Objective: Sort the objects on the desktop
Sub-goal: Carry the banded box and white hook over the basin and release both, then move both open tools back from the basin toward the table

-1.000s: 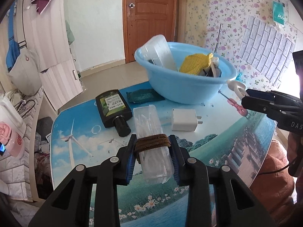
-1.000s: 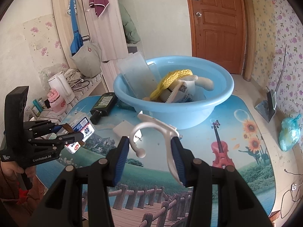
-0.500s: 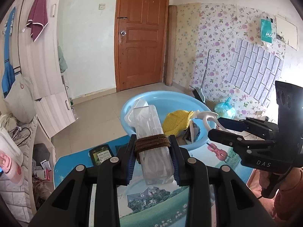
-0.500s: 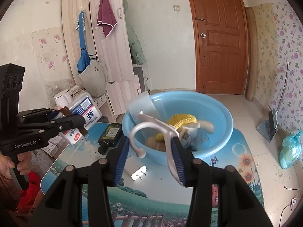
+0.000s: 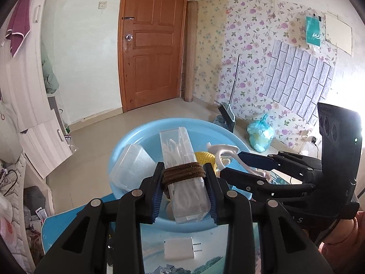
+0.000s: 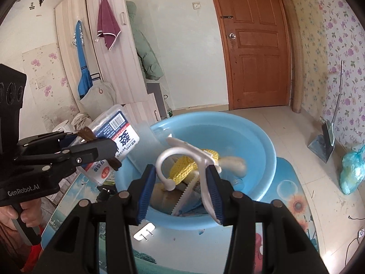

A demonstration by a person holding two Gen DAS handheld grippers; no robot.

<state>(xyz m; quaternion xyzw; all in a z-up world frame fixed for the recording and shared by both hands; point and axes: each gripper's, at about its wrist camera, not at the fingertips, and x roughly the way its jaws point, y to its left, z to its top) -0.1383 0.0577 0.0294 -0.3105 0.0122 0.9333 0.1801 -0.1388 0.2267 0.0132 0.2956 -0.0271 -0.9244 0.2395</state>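
Left wrist view: both loads hang over the blue basin (image 5: 127, 146), not yet dropped.
Your left gripper (image 5: 184, 190) pinches the clear box (image 5: 182, 173), your right gripper (image 6: 181, 190) the white hook (image 6: 182, 154). Several things lie inside; the white charger (image 5: 180, 247) waits on the table.

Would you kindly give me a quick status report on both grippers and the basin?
Left gripper shut on clear plastic box, above basin. Right gripper shut on white hook, at basin's near rim. Basin already crowded; charger on table.
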